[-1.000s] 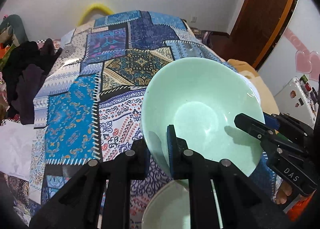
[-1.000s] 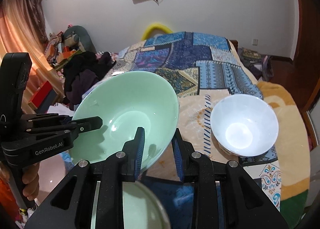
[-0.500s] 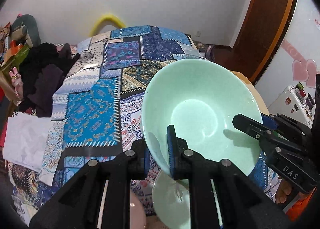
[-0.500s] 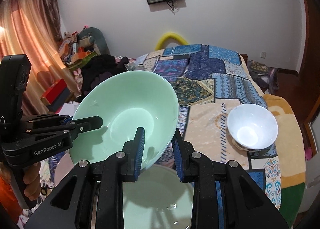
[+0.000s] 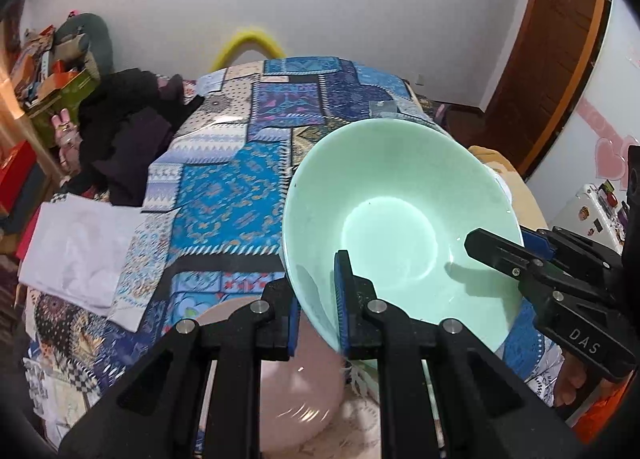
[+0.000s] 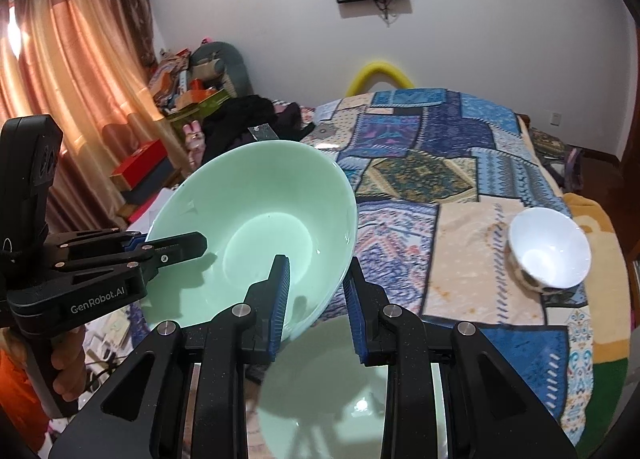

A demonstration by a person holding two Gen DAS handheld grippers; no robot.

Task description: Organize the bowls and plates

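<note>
A large mint-green bowl point(image 5: 400, 219) is held tilted in the air above the bed. My left gripper point(image 5: 318, 311) is shut on its near rim; my right gripper point(image 6: 316, 299) straddles the opposite rim point(image 6: 260, 227), its right finger standing off the bowl's outside. Each gripper shows in the other's view: the right one point(image 5: 532, 259) and the left one point(image 6: 160, 251). Below lie a pink dish point(image 5: 296, 391) and a mint-green plate point(image 6: 340, 395). A white bowl point(image 6: 548, 255) with a patterned outside sits on the bed at the right.
The bed carries a blue patchwork quilt point(image 5: 240, 195). Dark clothes point(image 5: 128, 135) and a white cloth point(image 5: 76, 251) lie on its left side. Boxes and clutter point(image 6: 176, 99) stand by the curtain. A wooden door point(image 5: 560, 39) is at the right.
Both grippers have lifted the green bowl higher and back; the bed and white bowl look farther away. The pink dish and green plate below have come into view.
</note>
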